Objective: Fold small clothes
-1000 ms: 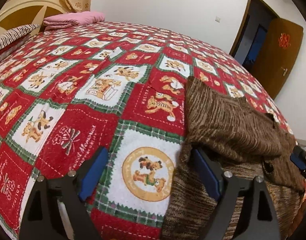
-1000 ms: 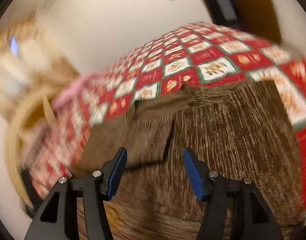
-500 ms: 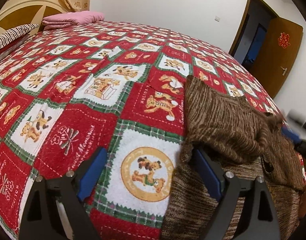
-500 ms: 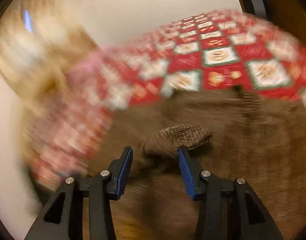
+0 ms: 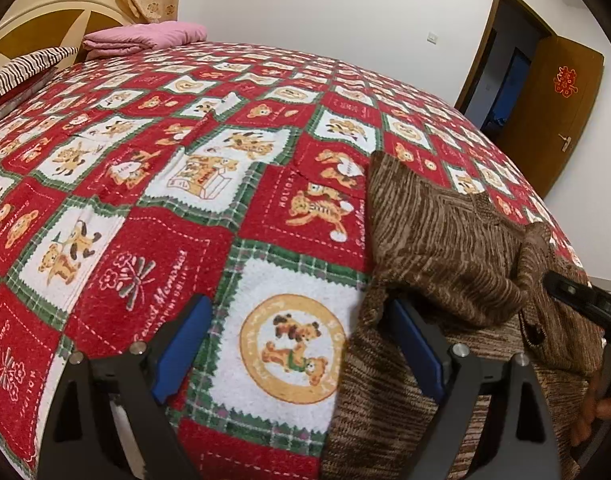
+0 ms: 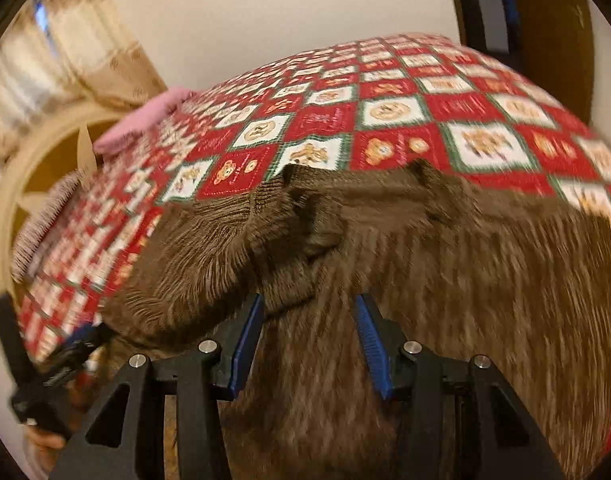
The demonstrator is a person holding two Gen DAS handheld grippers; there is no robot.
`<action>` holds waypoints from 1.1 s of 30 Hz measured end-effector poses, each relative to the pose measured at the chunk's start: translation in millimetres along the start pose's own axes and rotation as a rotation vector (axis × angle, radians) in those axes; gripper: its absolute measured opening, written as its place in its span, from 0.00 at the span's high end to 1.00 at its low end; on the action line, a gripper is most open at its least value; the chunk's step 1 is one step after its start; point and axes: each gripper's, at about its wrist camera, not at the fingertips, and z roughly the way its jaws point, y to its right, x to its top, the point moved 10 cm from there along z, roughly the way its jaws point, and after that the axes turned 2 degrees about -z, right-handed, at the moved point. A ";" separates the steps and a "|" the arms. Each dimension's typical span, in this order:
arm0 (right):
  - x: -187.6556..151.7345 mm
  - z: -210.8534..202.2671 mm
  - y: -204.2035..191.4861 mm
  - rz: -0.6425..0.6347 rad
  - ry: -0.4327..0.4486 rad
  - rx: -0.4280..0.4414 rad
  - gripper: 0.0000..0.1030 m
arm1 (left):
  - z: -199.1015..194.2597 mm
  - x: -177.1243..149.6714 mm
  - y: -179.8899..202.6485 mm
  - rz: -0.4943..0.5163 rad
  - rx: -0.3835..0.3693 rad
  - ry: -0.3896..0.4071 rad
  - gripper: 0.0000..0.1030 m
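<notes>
A brown knitted sweater (image 5: 445, 252) lies on the red teddy-bear bedspread (image 5: 185, 200), near the bed's front right edge. One sleeve is folded across its body. My left gripper (image 5: 297, 344) is open, just above the spread, with its right finger at the sweater's left edge. In the right wrist view the sweater (image 6: 445, 280) fills the lower frame, blurred. My right gripper (image 6: 307, 336) is open over the sweater, and the folded sleeve's cuff (image 6: 293, 296) lies between its fingertips. The right gripper also shows at the right edge of the left wrist view (image 5: 581, 300).
A folded pink blanket (image 5: 145, 38) and a striped pillow (image 5: 21, 68) lie at the bed's far left by the headboard (image 5: 37, 20). A brown door (image 5: 553, 112) stands open at the far right.
My right gripper has swung in over the sweater and its fingers have narrowed around the sleeve cuff. The sleeve has shifted toward the sweater's middle. My left gripper has stayed in place.
</notes>
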 end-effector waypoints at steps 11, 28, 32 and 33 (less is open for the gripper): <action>-6.2 -43.1 -18.0 -0.033 0.012 -0.015 0.89 | 1.2 -1.0 0.6 0.012 0.013 -0.004 0.09; -56.8 -88.4 -0.2 -0.115 -0.009 -0.146 0.88 | -39.3 5.1 -5.6 0.147 0.091 0.051 0.09; -25.3 -95.4 -12.5 -0.099 0.105 -0.111 0.88 | -42.4 35.1 12.8 0.162 0.078 0.102 0.09; -20.8 -86.9 -17.6 -0.093 0.103 -0.091 0.88 | -36.6 39.7 21.0 0.175 0.071 0.099 0.09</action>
